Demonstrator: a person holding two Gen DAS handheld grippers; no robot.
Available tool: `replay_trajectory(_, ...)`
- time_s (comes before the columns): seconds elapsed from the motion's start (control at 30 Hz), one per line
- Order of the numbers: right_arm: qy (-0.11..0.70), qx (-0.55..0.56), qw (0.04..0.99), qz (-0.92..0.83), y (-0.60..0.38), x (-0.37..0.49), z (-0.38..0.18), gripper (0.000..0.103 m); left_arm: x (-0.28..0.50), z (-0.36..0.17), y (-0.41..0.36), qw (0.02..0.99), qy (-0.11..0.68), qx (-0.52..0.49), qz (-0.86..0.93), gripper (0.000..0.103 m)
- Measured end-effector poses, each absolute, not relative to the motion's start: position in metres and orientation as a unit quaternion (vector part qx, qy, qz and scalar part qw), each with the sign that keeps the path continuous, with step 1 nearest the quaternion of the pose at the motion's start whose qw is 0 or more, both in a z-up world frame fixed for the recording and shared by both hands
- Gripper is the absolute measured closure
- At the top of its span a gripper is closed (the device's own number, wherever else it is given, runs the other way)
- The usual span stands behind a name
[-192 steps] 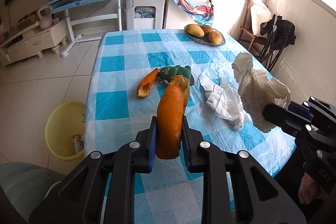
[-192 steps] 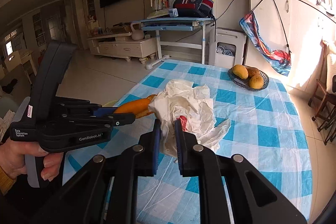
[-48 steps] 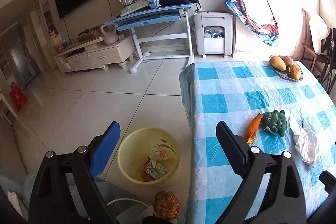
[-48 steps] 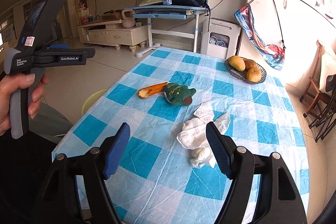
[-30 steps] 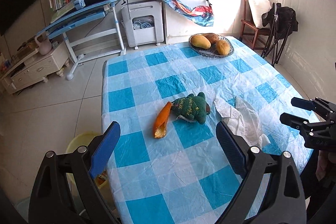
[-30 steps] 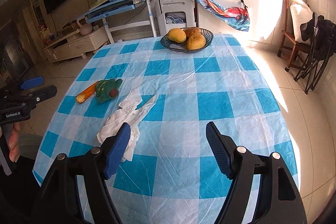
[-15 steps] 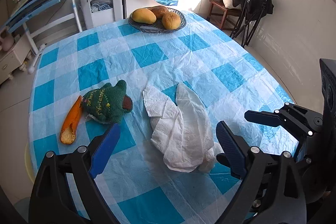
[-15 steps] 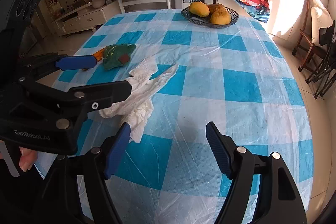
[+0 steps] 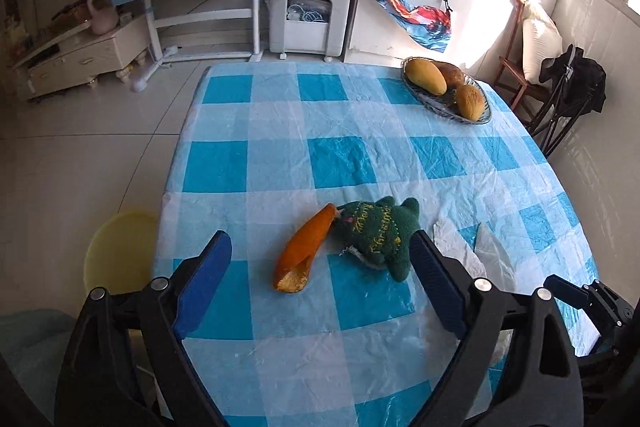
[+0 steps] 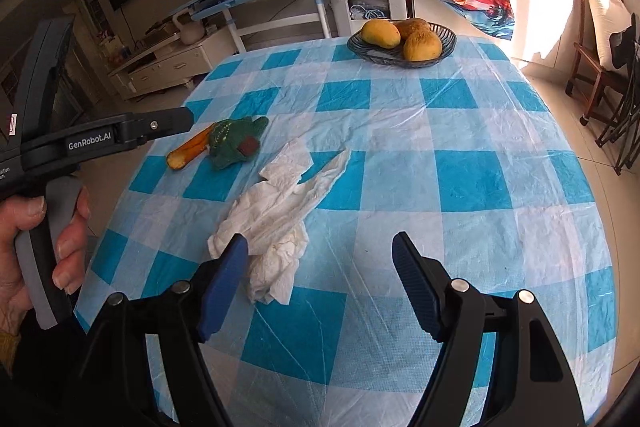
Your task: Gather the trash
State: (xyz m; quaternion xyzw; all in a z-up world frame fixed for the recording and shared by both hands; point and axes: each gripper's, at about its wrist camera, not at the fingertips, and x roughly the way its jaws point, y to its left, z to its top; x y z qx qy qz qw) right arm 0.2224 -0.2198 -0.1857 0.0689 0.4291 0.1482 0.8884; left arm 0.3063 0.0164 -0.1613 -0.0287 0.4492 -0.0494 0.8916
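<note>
Left gripper (image 9: 320,277): mine, jaws spread wide with nothing between them, having just eased slightly narrower; it hangs over the near part of the table, and the peel and the plush lie beyond its blue pads (image 9: 204,283).
Right gripper (image 10: 320,285): mine too, jaws apart and empty, over the near edge of the tablecloth (image 10: 460,179).
Orange peel (image 9: 304,251): lying on the blue-and-white checked cloth, its far tip touching the plush.
Green plush toy (image 9: 376,237): flat on the cloth, just right of the peel.
Crumpled white tissues (image 10: 280,211): a loose heap on the cloth, near my right gripper's left pad and right of the plush.
Yellow bin (image 9: 120,255): on the floor beside the table's left edge.
Fruit basket (image 10: 402,41): at the far end of the table, well apart from the trash.
</note>
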Motion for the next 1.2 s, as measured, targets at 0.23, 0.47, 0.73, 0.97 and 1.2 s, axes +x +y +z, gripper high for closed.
replay_trajectory(0.23,0.434,0.145,0.878,0.141,-0.219,0.254,-0.201,0.046,0.331,-0.188,0.043,0.872,0.488,-0.040,-0.007,0.018)
replay_trajectory(0.47,0.413,0.105,0.893,0.146,-0.208,0.246,-0.195,0.087,0.335,-0.204,0.015,0.871,0.489,0.023,-0.028,0.035)
replay_trajectory(0.73,0.370,0.085,0.910,0.166,-0.210,0.220,-0.172,0.096,0.305,-0.193,0.000,0.868,0.487,0.061,-0.069,0.087)
replay_trajectory(0.97,0.351,0.097,0.906,0.215,-0.211,0.207,-0.155,0.096,0.256,-0.176,0.015,0.869,0.485,0.060,-0.085,0.087)
replay_trajectory(1.2,0.394,0.027,0.900,0.184,-0.179,0.228,-0.175,0.029,0.249,-0.192,0.013,0.861,0.499,0.064,-0.076,0.074)
